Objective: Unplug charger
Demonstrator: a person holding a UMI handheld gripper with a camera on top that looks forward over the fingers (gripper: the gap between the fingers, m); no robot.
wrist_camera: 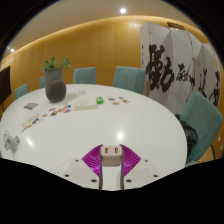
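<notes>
My gripper (111, 158) is shut on a small white charger (111, 153) held between the magenta pads (94, 160). The charger's face shows two dark slots and points forward. A pale cable or body part runs back from it between the fingers. The charger is held above the near edge of a round white table (100, 125). No socket or power strip shows near it.
A dark pot with a green plant (55, 85) stands at the table's far left. Small items (100, 101) lie scattered beyond the middle. Teal chairs (128, 78) ring the table. A banner with black calligraphy (165, 65) stands at the right.
</notes>
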